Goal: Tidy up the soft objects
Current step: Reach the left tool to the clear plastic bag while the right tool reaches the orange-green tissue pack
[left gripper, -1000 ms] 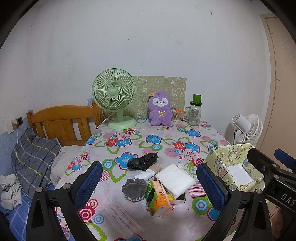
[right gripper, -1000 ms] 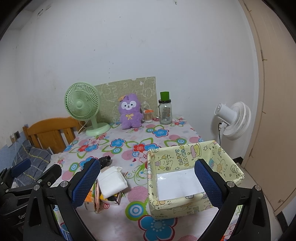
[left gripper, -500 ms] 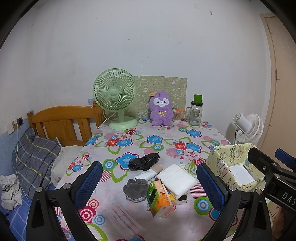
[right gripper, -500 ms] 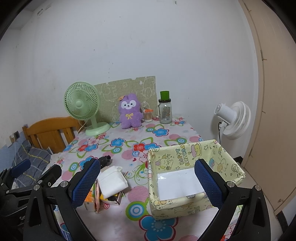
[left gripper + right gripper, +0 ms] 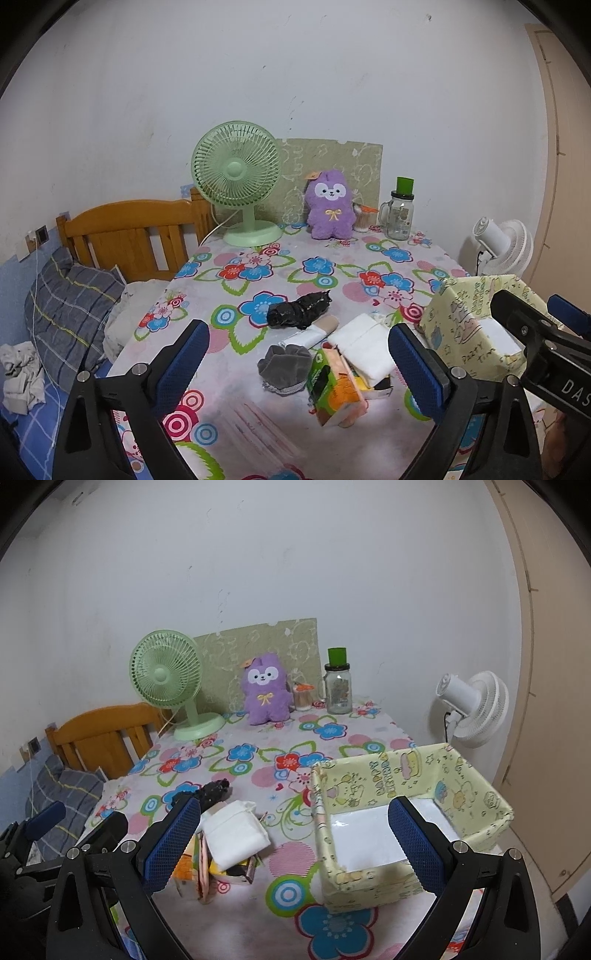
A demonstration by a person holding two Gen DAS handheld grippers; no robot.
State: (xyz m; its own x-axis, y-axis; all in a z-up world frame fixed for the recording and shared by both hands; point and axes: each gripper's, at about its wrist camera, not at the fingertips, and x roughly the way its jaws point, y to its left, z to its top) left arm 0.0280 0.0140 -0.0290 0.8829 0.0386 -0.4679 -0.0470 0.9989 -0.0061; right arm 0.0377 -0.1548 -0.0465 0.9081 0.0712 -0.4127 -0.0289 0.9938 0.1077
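A pile of soft things lies near the table's front: a grey cloth (image 5: 284, 363), a black crumpled bag (image 5: 298, 315), a white roll (image 5: 308, 334), a white folded pack (image 5: 364, 347) (image 5: 234, 832) and an orange-green tissue pack (image 5: 336, 387). A yellow cartoon-print box (image 5: 406, 812) (image 5: 469, 325) stands open at the right, only a white liner inside. A purple plush (image 5: 330, 208) (image 5: 265, 690) sits at the back. My left gripper (image 5: 297, 363) is open, above the pile. My right gripper (image 5: 293, 843) is open, between the pile and the box.
A green desk fan (image 5: 236, 184), a glass jar with green lid (image 5: 400, 212) and a small cup (image 5: 362, 218) stand at the back by a patterned board. A wooden bed frame (image 5: 129, 236) and pillow are at the left, a white floor fan (image 5: 471, 709) at the right.
Both views have drifted back and up slightly; nothing on the table has moved. Both grippers stay open.
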